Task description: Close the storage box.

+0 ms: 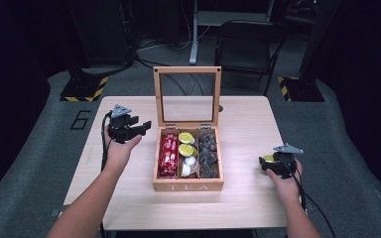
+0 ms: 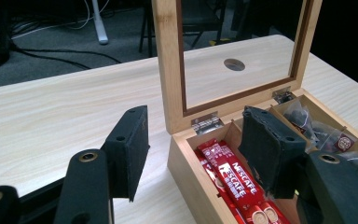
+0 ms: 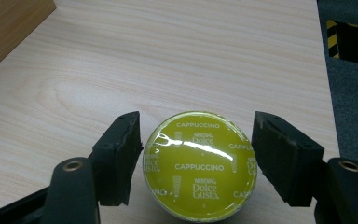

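The yellow cappuccino capsule sits foil-up on the desk, at the lower right of the high view, well apart from the wooden tea box. The right gripper brackets it, one of its fingers on either side. In the right gripper view the left finger sits right at the capsule's rim and the right one shows a sliver of a gap, so the grip reads as released, or close to it. Judging by that, the capsule is being set down outside the box, and the flat foil top suggests it stands steady on its own.

The left gripper hangs just left of the box with nothing between its fingers, which stand apart and slack. It looks parked there, ready to steady the box or reach into it. The glass lid stands upright, leaving all three compartments reachable.

The high view gives the whole layout: red sachets in the left compartment, more capsules in the middle one, dark tea bags at the right. It is too small to show the grip on the capsule. The right gripper view gives that contact and the printed label. The left gripper view, looking across the box's near corner, shows the hinges and the brand name on the sachets
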A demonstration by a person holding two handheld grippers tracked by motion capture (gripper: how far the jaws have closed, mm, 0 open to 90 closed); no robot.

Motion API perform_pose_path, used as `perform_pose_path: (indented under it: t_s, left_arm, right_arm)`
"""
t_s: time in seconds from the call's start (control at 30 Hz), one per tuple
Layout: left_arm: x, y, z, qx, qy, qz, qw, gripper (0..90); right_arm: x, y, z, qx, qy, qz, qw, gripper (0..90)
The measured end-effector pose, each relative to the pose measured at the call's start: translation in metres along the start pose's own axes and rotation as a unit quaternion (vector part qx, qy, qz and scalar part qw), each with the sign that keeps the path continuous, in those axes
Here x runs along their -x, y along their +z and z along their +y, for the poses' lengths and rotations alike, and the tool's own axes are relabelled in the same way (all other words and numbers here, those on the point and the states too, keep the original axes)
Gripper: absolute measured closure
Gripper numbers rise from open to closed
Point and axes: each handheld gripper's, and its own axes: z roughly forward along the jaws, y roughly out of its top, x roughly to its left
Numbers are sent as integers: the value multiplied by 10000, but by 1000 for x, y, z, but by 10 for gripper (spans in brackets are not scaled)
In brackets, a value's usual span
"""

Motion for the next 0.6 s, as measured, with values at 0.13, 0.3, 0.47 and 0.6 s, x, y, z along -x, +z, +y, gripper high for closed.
perform_pose_path:
  t_s: [0.13,0.3,0.47,0.6]
  left_arm:
    - [1,1,0,-6,20,-14,10000,419]
    - [0,3,0,1,-7,-15,10000,419]
    - [1,4,2,10,-2,-58,10000,419]
    - [2,5,2,11,2,-77,10000,419]
  right_arm:
    - [-2,-1,0,8,-62,-15,10000,314]
    - [-5,-6,3,66,-84,-17,9999,299]
    - [-12,-12,8,15,-255,-35,9997,294]
    - [-16,-17,14,91,-216,-25,9997,287]
